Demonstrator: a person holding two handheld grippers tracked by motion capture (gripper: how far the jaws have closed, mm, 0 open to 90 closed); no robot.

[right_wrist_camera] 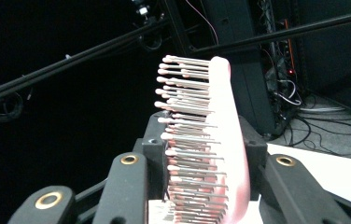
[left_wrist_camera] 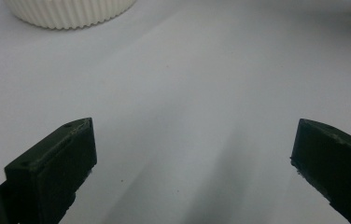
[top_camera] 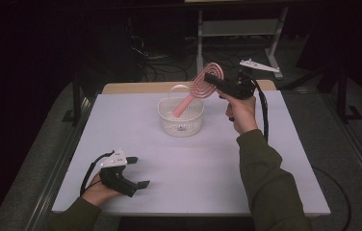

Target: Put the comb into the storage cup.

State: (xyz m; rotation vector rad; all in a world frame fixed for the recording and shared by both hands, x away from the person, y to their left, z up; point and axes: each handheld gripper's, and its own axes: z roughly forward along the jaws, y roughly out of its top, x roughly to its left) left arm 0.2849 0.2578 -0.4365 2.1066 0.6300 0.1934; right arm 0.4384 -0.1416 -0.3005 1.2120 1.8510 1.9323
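Nearest to us in the right gripper view, our right gripper [right_wrist_camera: 201,186] has its two black jaws pressed on a pink hairbrush [right_wrist_camera: 220,140], one jaw against the bristle side and the other against the smooth back. We see the brush's head standing between the jaws, its pink-tipped bristles pointing to the left of that view and its rounded end rising well beyond the jaw tips.

From the high view, we hold the right gripper [top_camera: 211,78] up over the far right part of the white surface [top_camera: 193,178], pinching the oval head of the hairbrush [top_camera: 198,91]. Its long axis runs on a slant: the head is up and to the right at the jaws, and the handle points down and to the left, its end reaching into the white basket [top_camera: 181,124], which stands on the far middle of the surface. We cannot tell whether the handle touches the basket's floor.

Our left gripper [top_camera: 140,172] rests low at the near left corner of the surface, well apart from the brush. In the left gripper view its jaws stand spread wide with bare surface between them, and the ribbed wall of the basket [left_wrist_camera: 71,11] shows at the top edge.
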